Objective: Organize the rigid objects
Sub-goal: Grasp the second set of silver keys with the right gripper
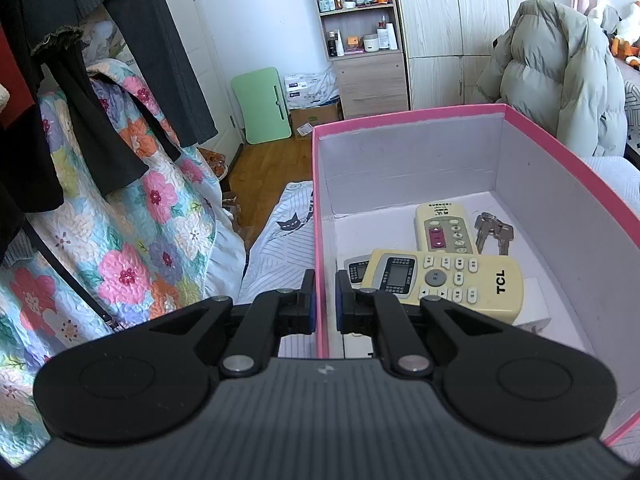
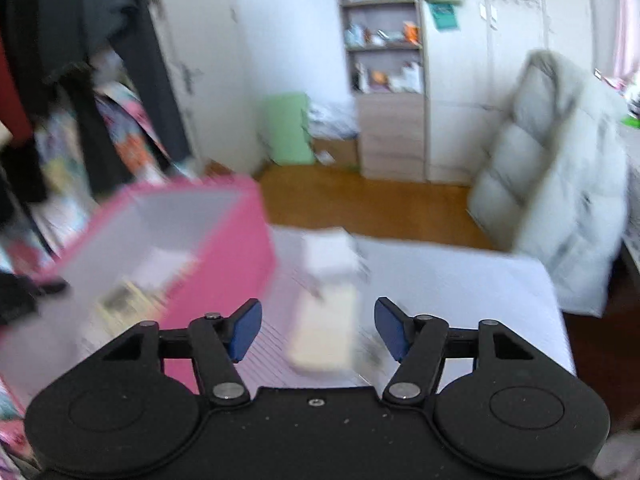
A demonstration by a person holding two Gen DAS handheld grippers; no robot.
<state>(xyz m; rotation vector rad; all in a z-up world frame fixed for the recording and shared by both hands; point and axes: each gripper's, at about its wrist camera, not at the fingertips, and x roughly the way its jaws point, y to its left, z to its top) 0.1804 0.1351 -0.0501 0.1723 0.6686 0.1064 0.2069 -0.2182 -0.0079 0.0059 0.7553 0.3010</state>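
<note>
While the left tongs (image 1: pixel 325 296) pinch the near-left wall of the pink box (image 1: pixel 568 148), one finger stands outside the wall and the other inside, and the blue pads press on the cardboard from both sides. Just beyond the inner finger, a yellowish TCL remote (image 1: pixel 448 280) lies on the white floor of the box. It lies across a small grey remote (image 1: pixel 357 267), of which only one end shows, and across the near end of a cream remote (image 1: pixel 446 228) with a purple button panel. Beside the cream remote, farther to the right, a bunch of keys (image 1: pixel 494 232) rests on the box floor. A white flat thing (image 1: pixel 534 300) peeks out from under the TCL remote; I cannot tell what it is. The box stands on a bed with a pale striped cover (image 1: pixel 280 240).

On the other side, the right tongs (image 2: pixel 318 328) are spread wide and nothing is between the pads. Their picture is strongly blurred. Just ahead of them, between the two fingers, a pale cream long object (image 2: pixel 326 332) lies on the bed cover; it looks like a remote, but the blur hides the details. A white box-like thing (image 2: pixel 330 252) lies behind it. The pink box is to the left of these tongs, apart from them. Farther away, a grey-green padded coat (image 1: pixel 560 76) hangs at the right, and an open shelf unit (image 1: pixel 356 12) with bottles stands at the far wall.
</note>
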